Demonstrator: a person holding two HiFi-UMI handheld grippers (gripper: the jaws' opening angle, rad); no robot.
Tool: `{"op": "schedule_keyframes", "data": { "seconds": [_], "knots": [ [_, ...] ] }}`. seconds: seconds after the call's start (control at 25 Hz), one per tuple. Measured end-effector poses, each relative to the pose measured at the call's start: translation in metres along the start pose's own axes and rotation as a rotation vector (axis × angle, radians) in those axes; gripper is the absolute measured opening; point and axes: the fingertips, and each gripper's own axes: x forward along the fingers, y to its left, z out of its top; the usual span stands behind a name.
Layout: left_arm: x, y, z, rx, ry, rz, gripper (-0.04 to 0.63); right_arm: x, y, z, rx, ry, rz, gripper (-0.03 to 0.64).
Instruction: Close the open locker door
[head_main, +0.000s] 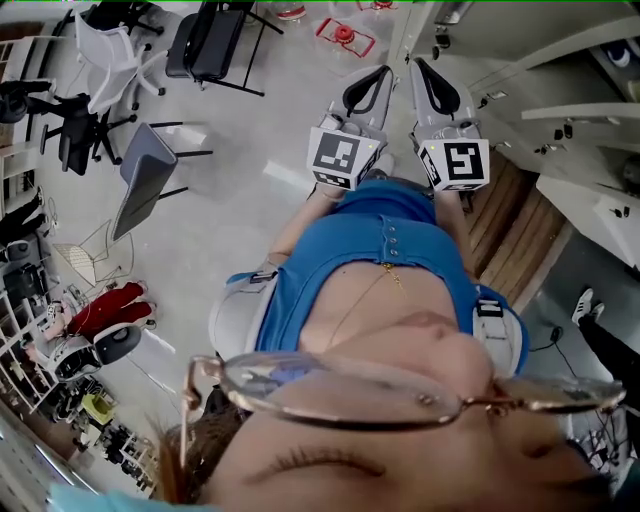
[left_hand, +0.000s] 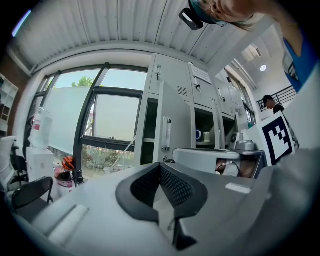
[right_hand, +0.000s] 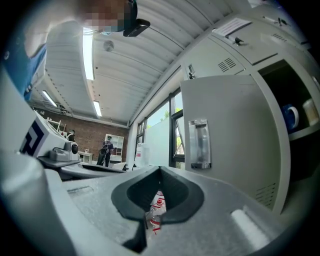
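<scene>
Both sets of fingers are pressed together with nothing pinched. In its own view the left gripper (left_hand: 161, 166) has its black ribbed pads meeting in a seam, and the right gripper (right_hand: 160, 171) looks the same in its view.

The pale grey metal locker door (right_hand: 232, 130) stands swung out. In the right gripper view it sits at 2 o'clock of the closed tips, near but apart from them, with no contact. Its clear rectangular handle (right_hand: 198, 144) is at 1 o'clock of the tips. The open compartment is at 3 o'clock past the door edge, with a blue cup (right_hand: 289, 117) on its shelf.

In the left gripper view the door (left_hand: 176, 117) is at 12 o'clock, beyond the tips and not touching, with the big window (left_hand: 115, 125) at 10 o'clock.

In the head view the grippers sit side by side at 12 o'clock, left (head_main: 366, 90) and right (head_main: 432, 85). The left one's black-and-white marker cube (head_main: 345, 158) is on its near end. Pale lockers (head_main: 560, 110) are at 2 o'clock, and I can't tell there which door is the open one.
</scene>
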Motion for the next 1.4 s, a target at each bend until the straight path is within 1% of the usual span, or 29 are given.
{"op": "schedule_keyframes", "data": {
  "seconds": [0.16, 0.32, 0.48, 0.64, 0.8, 0.88, 1.0, 1.08, 1.16, 1.32, 1.4],
  "knots": [
    [0.013, 0.005, 0.002, -0.019, 0.009, -0.024, -0.002, 0.007, -0.01, 0.002, -0.008, 0.005, -0.031, 0.0],
    [0.026, 0.011, 0.0, -0.005, 0.016, -0.065, -0.002, 0.012, -0.023, 0.006, -0.02, -0.005, -0.084, 0.0],
    [0.047, 0.027, 0.003, 0.018, 0.015, -0.128, -0.002, 0.025, -0.04, 0.011, -0.025, -0.022, -0.168, 0.0],
    [0.069, 0.047, 0.017, 0.007, 0.026, -0.2, -0.002, 0.041, -0.054, 0.019, -0.045, -0.015, -0.252, 0.0],
    [0.094, 0.055, 0.016, 0.037, 0.022, -0.276, -0.002, 0.037, -0.069, 0.023, -0.045, -0.013, -0.343, 0.0],
    [0.105, 0.054, 0.015, 0.032, 0.032, -0.311, -0.002, 0.033, -0.073, 0.022, -0.037, -0.013, -0.366, 0.0],
    [0.117, 0.05, 0.013, 0.006, 0.051, -0.358, -0.002, 0.034, -0.075, 0.021, -0.022, -0.017, -0.358, 0.005],
    [0.124, 0.052, 0.009, 0.006, 0.056, -0.368, -0.002, 0.036, -0.075, 0.022, 0.005, -0.027, -0.328, 0.085],
    [0.128, 0.055, 0.005, 0.007, 0.065, -0.367, -0.002, 0.038, -0.074, 0.022, 0.02, -0.036, -0.298, 0.088],
    [0.136, 0.06, -0.001, -0.002, 0.068, -0.36, -0.002, 0.044, -0.071, 0.021, -0.013, -0.027, -0.26, 0.118],
    [0.139, 0.062, -0.004, -0.013, 0.072, -0.355, -0.002, 0.049, -0.073, 0.019, -0.018, -0.027, -0.24, 0.12]
  ]
}}
